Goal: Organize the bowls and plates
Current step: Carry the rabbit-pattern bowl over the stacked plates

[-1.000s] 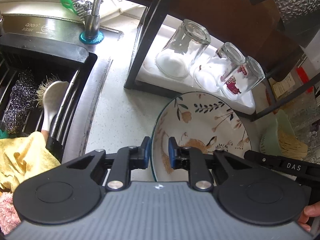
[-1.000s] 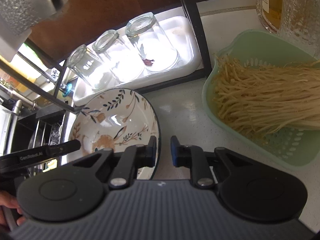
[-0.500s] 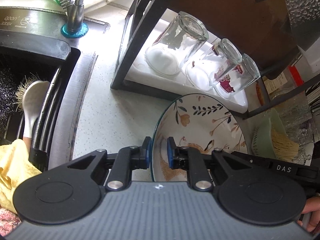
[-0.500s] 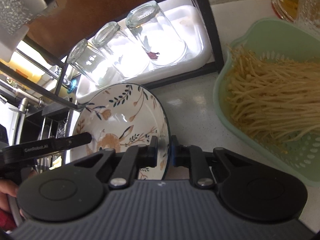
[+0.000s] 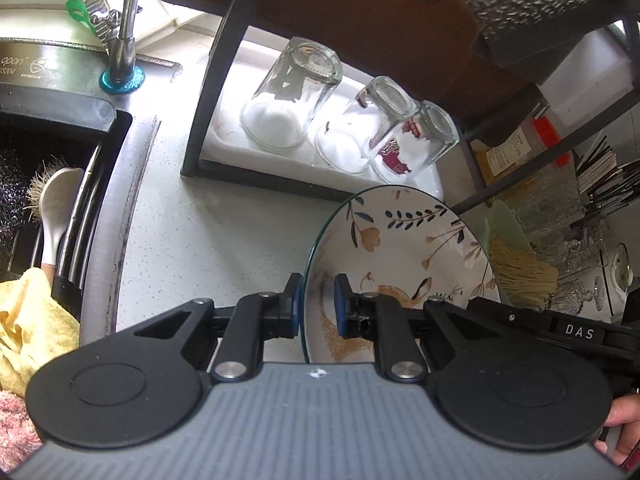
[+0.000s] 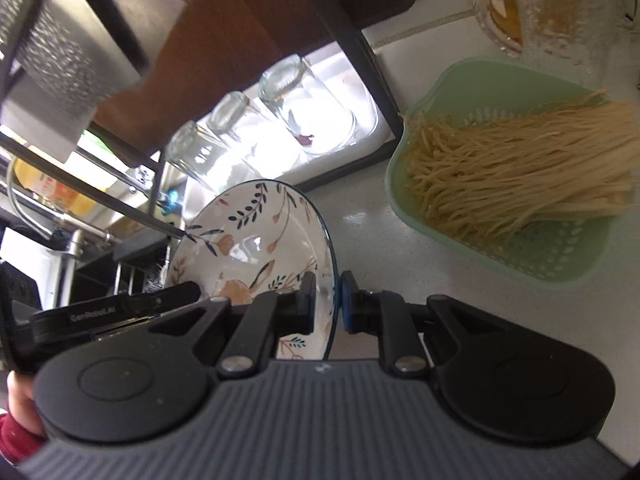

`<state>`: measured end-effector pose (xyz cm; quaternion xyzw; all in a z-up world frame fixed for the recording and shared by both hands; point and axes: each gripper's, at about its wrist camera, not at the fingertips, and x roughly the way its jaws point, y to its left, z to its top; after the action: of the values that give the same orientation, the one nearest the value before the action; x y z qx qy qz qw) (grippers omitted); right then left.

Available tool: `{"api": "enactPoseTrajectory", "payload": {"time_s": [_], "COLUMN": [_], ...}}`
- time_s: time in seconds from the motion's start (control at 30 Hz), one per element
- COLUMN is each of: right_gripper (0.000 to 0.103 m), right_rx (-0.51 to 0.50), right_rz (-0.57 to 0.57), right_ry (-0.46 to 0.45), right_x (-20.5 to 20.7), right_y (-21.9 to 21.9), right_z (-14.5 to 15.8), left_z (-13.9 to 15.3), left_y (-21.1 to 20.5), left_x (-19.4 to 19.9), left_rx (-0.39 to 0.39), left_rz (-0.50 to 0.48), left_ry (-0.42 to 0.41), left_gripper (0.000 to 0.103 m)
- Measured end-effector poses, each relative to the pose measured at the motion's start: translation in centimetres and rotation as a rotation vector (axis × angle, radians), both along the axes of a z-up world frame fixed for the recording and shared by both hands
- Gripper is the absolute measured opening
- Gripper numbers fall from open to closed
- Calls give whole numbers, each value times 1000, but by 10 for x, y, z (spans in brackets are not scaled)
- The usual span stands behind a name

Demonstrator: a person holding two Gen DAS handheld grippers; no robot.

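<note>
Both grippers are on the plate [image 5: 404,248] now, 1 on each side of the rim. The left gripper [image 5: 316,300] has its jaws narrow, pinching the near left edge; the right gripper [image 6: 325,300] is just as narrow, clamped on the opposite edge. Sharing the load that way looks sensible: a glazed plate held by 1 thin rim could swing or slip, and 2 opposed grips keep it steady.

The plate hangs tilted above the counter [image 5: 208,240], its floral face turned up toward the rack [image 5: 216,72], just in front of the white tray [image 5: 228,136]. My guess is it's being carried toward a slot in that rack, though I can't see where it's meant to land.

Count time. 1 plate, and no bowls that I can spot. 3 glasses [image 5: 292,96] stand upside down on the tray, presumably draining. 1 green basket [image 6: 560,264] of noodles sits to the right, well clear of the plate. On the left, 1 tap [image 5: 124,40] over the sink [image 5: 120,184], with 1 brush [image 5: 56,212] and 1 yellow cloth [image 5: 32,320] inside.

The glasses sit near the plate's far edge, so any push forward needs care.
</note>
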<state>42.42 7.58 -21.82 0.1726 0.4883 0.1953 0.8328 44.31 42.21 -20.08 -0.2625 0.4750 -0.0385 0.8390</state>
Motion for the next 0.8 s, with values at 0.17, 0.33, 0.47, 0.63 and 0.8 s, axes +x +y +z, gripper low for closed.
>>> {"api": "enactPoseTrajectory", "payload": {"time_s": [0.17, 0.33, 0.47, 0.63, 0.8], "right_gripper": [16, 16, 16, 16, 16], "right_rx": [30, 76, 103, 151, 141], "right_rz": [-37, -77, -104, -144, -174], "right_ry": [-29, -53, -73, -110, -119], "right_x": [-17, -38, -57, -83, -108], "right_y": [-12, -30, -49, -75, -101], "right_z": [15, 27, 38, 53, 60], "left_z": [20, 38, 47, 65, 68], "left_y": [-10, -24, -41, -67, -97], "left_x": [-7, -16, -22, -36, -54], "left_rx": [2, 3, -16, -18, -25], "left_rz": [-32, -64, -95, -144, -169], "left_ry": [-29, -60, -62, -107, -115], "left_gripper": [19, 19, 19, 19, 19]}}
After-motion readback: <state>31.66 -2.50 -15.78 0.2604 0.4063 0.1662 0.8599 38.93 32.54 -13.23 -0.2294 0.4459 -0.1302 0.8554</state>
